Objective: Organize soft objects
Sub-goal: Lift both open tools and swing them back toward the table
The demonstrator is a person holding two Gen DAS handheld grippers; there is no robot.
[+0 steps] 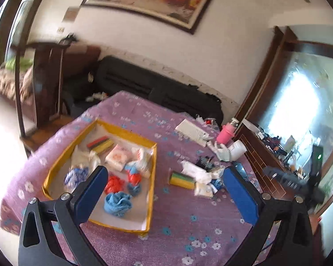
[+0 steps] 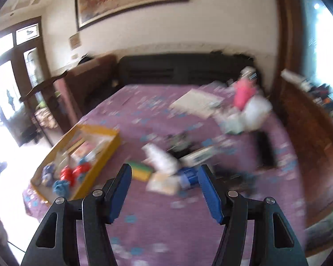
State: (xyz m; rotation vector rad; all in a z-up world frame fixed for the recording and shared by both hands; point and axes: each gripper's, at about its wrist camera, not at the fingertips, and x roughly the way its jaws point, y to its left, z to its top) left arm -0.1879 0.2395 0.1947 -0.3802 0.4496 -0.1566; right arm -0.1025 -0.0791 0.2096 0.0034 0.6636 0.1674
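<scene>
A yellow-rimmed tray sits on the purple bed and holds several soft things: a striped sponge, a tissue pack, red cloth and a blue cloth. A pile to its right holds a yellow-green sponge, white wipes packs and a blue item. My left gripper is open and empty above the bed. My right gripper is open and empty above the pile: the sponge, white packs, blue item. The tray lies to its left.
A pink bottle, a white jar and a white box lie at the bed's far right. A dark headboard runs behind. A wooden dresser with a mirror stands right. The right wrist view is motion-blurred.
</scene>
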